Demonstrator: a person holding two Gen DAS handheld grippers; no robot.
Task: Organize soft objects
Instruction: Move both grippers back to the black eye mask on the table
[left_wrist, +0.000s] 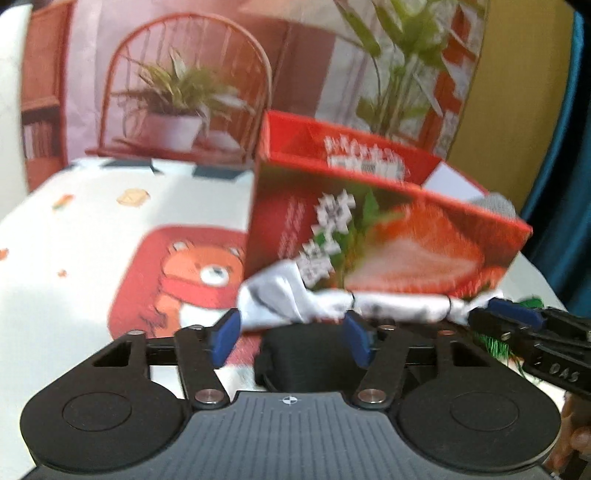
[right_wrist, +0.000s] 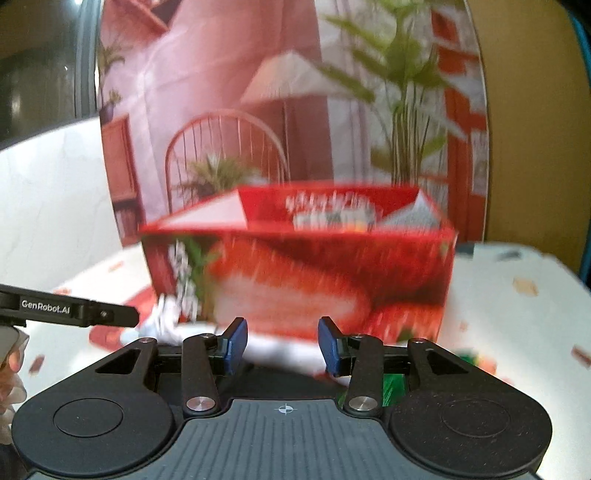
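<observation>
While a printed backdrop (left_wrist: 192, 74) of a chair and potted plants fills the far side, a tablecloth (left_wrist: 92, 229) with a bear picture (left_wrist: 199, 277) covers the table in front of it. On the cloth stands an open red box (left_wrist: 388, 236) printed with strawberries and white flowers; in the left wrist view a grey soft item (left_wrist: 493, 205) shows at its far right corner, inside the rim. Along the near foot of the box lies a white cloth bundle (left_wrist: 332, 306), crumpled, with dark marks and thin ties pinching it in two places; it touches the box front and stretches from left to right. Green tinsel-like material (left_wrist: 495, 345) lies just right of the bundle's end; what it is cannot be told through the blur.

The left gripper (left_wrist: 291, 338) hangs at the near edge of the bundle, jaws apart, blue pads on either side of empty space, gripping nothing; whether a pad brushes the cloth cannot be told. The right gripper (right_wrist: 283, 347) sits before the box with jaws parted over the white cloth, also gripping nothing. In the left wrist view its blue-padded tip (left_wrist: 513, 314) reaches in from the right to the bundle's right end. Fingers (right_wrist: 11, 369) of the person show at the left edge of the right wrist view.
</observation>
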